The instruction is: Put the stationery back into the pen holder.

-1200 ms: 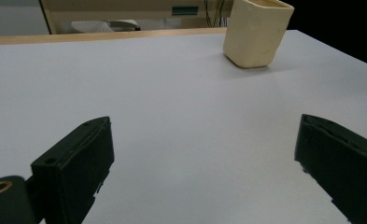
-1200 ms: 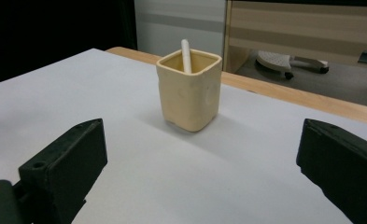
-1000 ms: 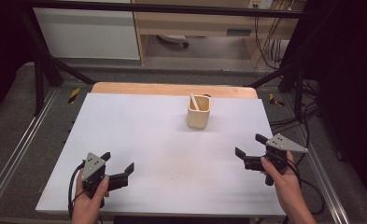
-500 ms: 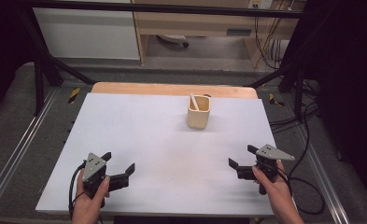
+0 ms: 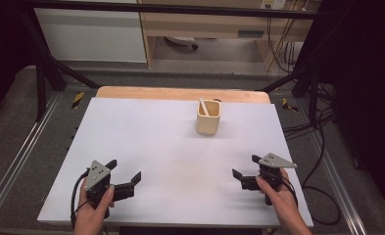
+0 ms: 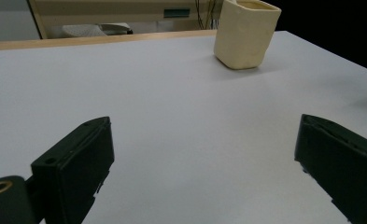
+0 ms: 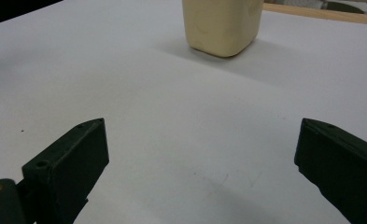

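White rectangular table [image 5: 170,147], light wood strip along its far edge. Cream squarish ceramic cup [image 5: 208,117] stands upright toward the far side, slightly right of centre, with a pale stick-like utensil [image 5: 204,106] leaning inside it; can't tell what the utensil is.

Left gripper [image 5: 126,176] black, grey three-cornered plate on top, held in the person's left hand [image 5: 94,208] near the table's front left corner. Jaws wide apart, nothing between them, pointing right and a bit forward. In the left gripper view the jaws frame bare white table, cup [image 6: 245,32] well ahead, upper right.

Right gripper [image 5: 246,169] also black with grey plate, held by right hand [image 5: 278,196] near the front right edge. Jaws wide apart, empty, pointing left. In the right gripper view the cup [image 7: 221,25] sits ahead at top centre, its shadow falling on the table [image 7: 125,93] beside it.

Both grippers well apart from each other and from the cup. Whether they touch the table surface: cannot tell.
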`<state>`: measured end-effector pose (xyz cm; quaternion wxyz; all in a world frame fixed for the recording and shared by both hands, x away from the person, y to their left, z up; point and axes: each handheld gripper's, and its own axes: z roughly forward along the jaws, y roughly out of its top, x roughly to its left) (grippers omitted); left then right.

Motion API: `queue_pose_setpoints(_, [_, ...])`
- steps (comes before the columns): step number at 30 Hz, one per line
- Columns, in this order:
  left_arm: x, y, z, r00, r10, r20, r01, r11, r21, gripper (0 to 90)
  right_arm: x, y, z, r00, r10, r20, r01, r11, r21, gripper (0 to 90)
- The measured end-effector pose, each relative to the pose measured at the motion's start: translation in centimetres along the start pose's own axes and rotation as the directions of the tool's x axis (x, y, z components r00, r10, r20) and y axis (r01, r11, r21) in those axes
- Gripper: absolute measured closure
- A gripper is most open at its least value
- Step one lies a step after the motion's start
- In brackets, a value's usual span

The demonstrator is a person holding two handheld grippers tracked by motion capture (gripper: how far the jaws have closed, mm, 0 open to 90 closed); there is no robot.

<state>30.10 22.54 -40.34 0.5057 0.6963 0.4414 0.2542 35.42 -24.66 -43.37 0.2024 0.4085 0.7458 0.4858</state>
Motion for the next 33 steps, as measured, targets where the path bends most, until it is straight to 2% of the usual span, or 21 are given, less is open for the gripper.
queue_pose_setpoints(13, [-0.1, -0.1, 0.2, 1.0000, 0.007, -0.004, -0.007, 0.9999, 0.008, 5.1, 0.3, 0.1, 2.2, 1.0000, -0.005, 0.006, 0.005, 1.000, 0.006, 3.3])
queue_pose_setpoints(24, [-0.2, -0.1, 0.2, 1.0000, 0.009, 0.000, -0.009, 0.9999, 0.011, 5.1, 1.4, 0.9, 4.0, 0.9996, -0.028, -0.002, 0.028, 1.000, -0.012, 3.6])
queue_pose_setpoints(30, [-0.3, -0.1, 0.2, 0.9999, 0.011, 0.003, -0.011, 0.9999, 0.011, 5.1, 2.2, 0.7, 4.1, 0.9983, -0.053, -0.025, 0.053, 0.999, 0.002, 3.7])
queue_pose_setpoints(33, [-0.3, 0.0, 0.3, 0.9999, 0.011, 0.003, -0.011, 0.9999, 0.011, 5.1, 2.2, 0.4, 3.5, 0.9986, -0.052, -0.010, 0.052, 0.999, 0.014, 3.7])
